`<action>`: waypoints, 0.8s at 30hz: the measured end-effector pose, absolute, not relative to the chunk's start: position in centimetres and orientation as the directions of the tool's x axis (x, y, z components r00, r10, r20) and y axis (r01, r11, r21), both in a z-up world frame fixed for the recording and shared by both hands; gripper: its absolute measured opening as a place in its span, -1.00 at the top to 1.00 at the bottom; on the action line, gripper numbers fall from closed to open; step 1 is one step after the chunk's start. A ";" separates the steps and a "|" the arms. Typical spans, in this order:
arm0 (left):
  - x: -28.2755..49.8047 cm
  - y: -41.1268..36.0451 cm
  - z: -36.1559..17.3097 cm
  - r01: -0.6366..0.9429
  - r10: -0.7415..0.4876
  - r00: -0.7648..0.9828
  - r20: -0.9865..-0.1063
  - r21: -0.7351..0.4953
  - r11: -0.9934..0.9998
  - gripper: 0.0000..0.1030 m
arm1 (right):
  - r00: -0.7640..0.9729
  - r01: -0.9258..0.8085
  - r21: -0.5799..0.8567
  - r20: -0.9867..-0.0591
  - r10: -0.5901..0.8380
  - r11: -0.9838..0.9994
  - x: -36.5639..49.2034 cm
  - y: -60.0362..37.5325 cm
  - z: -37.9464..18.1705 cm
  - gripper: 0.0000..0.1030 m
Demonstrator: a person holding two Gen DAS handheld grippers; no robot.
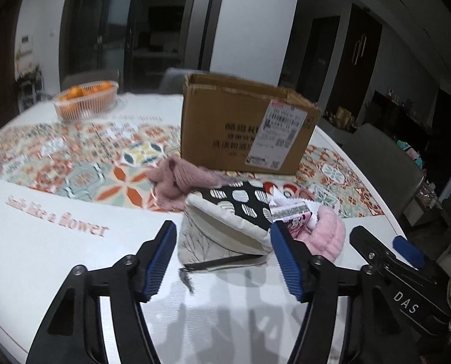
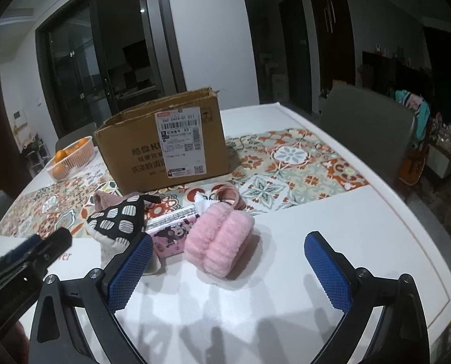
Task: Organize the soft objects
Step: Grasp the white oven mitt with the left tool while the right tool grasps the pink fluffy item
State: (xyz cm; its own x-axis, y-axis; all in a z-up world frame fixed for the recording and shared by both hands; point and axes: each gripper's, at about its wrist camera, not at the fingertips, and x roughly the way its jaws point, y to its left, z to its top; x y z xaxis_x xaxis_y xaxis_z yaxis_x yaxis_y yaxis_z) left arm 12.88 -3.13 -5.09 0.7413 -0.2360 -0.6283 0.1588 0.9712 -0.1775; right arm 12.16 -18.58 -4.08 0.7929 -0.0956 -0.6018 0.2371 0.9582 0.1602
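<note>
A pile of soft things lies on the table in front of an open cardboard box point(image 1: 243, 124) point(image 2: 165, 145). It holds a black-and-white patterned oven mitt point(image 1: 225, 227) point(image 2: 116, 221), a fluffy pink item point(image 1: 328, 236) point(image 2: 222, 239), a mauve knitted piece point(image 1: 177, 182) point(image 2: 104, 200), a pink tissue pack point(image 1: 295, 215) point(image 2: 174, 230) and a pink striped item point(image 2: 228, 195). My left gripper point(image 1: 224, 261) is open, its blue pads either side of the mitt. My right gripper point(image 2: 228, 273) is open just before the fluffy pink item.
A clear basket of oranges point(image 1: 86, 100) point(image 2: 71, 157) stands at the back left of the table. The table point(image 1: 43, 242) point(image 2: 346, 227) has a patterned runner and a white border. Grey chairs point(image 2: 365, 121) stand around it.
</note>
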 end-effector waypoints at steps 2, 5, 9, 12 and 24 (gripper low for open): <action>13.6 -3.2 -5.6 0.161 -0.254 0.720 -0.646 -0.200 0.966 -0.12 | 0.780 0.235 0.175 -0.620 -0.079 0.956 12.9 -18.8 -4.5 -0.89; 14.7 -3.4 -6.4 0.161 -0.272 0.694 -0.666 -0.225 0.961 -0.04 | 0.765 0.231 0.189 -0.642 -0.058 0.955 14.0 -18.9 -5.3 -0.81; 16.2 -3.5 -7.1 0.155 -0.306 0.656 -0.690 -0.274 0.949 0.03 | 0.744 0.231 0.217 -0.668 -0.028 0.949 15.4 -19.1 -6.3 -0.76; 16.9 -3.6 -7.5 0.158 -0.330 0.640 -0.694 -0.302 0.940 0.05 | 0.729 0.233 0.239 -0.684 -0.007 0.943 16.3 -19.2 -6.9 -0.70; 18.9 -4.1 -8.8 0.148 -0.361 0.602 -0.713 -0.344 0.927 0.50 | 0.673 0.249 0.279 -0.738 0.042 0.927 18.4 -19.6 -9.0 -0.24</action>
State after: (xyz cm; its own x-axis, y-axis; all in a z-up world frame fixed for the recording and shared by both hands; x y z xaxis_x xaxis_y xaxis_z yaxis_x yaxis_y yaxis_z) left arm 18.90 -4.11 -8.75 0.6016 -0.3607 -0.7127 0.1481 0.9271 -0.3443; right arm 18.37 -19.60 -8.96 0.6735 0.0417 -0.7380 0.2488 0.9274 0.2795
